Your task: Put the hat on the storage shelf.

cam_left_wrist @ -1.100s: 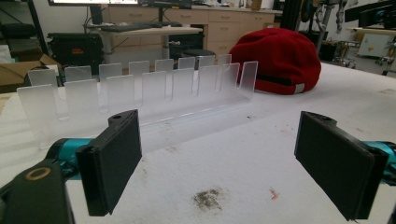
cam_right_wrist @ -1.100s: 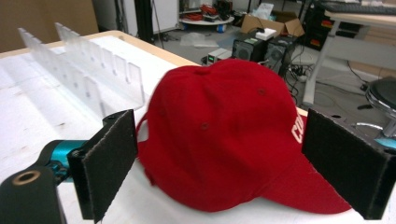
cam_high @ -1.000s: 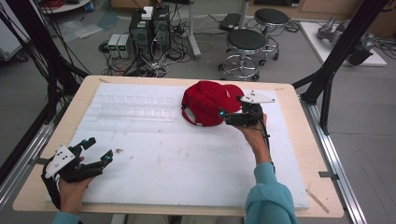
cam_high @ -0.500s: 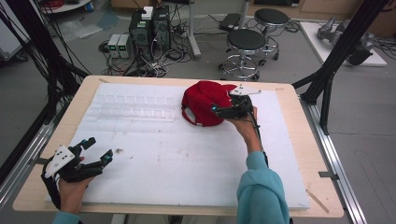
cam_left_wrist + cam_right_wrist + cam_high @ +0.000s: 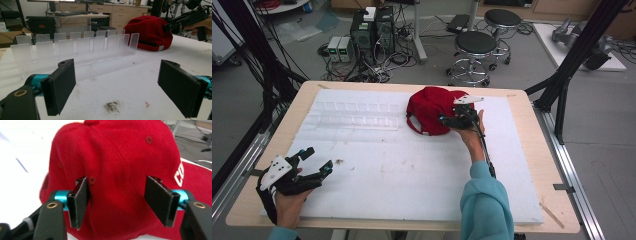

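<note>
While the right gripper (image 5: pixel 451 120) closes on the red cap (image 5: pixel 430 109) at the upper middle of the high view, its jaws have just been narrowing, and the right gripper view shows the crown's fabric bulging between the two black pads (image 5: pixel 79 200). Whether they already pinch the cloth I cannot tell; they look close to it but not plainly pressed. To take the cap well, the pads should gather a firm fold of the crown, low enough that the soft cloth does not slip out when lifted, and squeeze fully before any pull. The cap lies on the white board (image 5: pixel 412 170), its brim toward the frame's right.

Just left of the cap stands a clear slotted rack (image 5: pixel 354 114), near enough that a sideways drag could knock it; lifting straight up seems safer. The left gripper (image 5: pixel 314 170) rests at the lower left of the high view, jaws wide apart and holding nothing, well away from the cap. Stools (image 5: pixel 477 47) and cabled equipment (image 5: pixel 372 30) stand beyond the table and are no hindrance.
</note>
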Demonstrator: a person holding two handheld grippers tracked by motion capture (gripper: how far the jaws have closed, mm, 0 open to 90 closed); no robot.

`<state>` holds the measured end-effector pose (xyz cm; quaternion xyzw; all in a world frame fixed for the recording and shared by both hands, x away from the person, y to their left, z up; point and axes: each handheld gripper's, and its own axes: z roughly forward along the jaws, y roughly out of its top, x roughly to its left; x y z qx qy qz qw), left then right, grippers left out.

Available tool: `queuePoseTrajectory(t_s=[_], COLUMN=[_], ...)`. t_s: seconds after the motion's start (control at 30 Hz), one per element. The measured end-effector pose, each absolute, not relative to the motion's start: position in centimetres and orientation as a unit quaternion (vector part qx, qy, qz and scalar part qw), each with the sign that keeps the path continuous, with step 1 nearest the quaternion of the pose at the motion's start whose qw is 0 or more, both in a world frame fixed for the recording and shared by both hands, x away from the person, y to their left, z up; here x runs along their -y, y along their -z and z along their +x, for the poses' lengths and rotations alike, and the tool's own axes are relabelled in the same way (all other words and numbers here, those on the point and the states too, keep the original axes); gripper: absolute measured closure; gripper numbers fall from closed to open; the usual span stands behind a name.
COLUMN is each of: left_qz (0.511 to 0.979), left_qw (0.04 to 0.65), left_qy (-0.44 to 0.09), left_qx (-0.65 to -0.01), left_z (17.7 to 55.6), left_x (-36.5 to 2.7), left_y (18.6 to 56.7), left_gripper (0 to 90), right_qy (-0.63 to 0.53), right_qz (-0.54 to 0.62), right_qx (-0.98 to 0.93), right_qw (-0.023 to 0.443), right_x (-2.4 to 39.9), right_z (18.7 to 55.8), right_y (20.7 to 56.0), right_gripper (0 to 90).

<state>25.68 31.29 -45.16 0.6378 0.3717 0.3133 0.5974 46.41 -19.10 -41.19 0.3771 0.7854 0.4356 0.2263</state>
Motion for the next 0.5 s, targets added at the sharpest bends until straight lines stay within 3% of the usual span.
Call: queuePoseTrajectory(t_s=[0.17,0.27,0.5], left_qz=[0.637,0.637,0.637], left_qw=[0.598,0.599,0.599], left_qy=[-0.313,-0.313,-0.312], left_qx=[-0.372,-0.372,-0.372], left_z=[25.67,25.68,25.68], left_x=[-31.28,-31.28,-31.30], left_y=[45.16,45.16,45.16], left_gripper=[15.2,15.2,15.2], right_qy=[-0.421,-0.421,-0.426], right_qz=[0.370,0.379,0.388], right_qx=[-0.793,-0.791,-0.785], right_qw=[0.239,0.232,0.226], right_x=[18.58,18.47,18.66], right_z=[46.25,46.26,46.02], right_y=[41.22,41.34,40.96], right_gripper=[68.4,80.2,86.4])
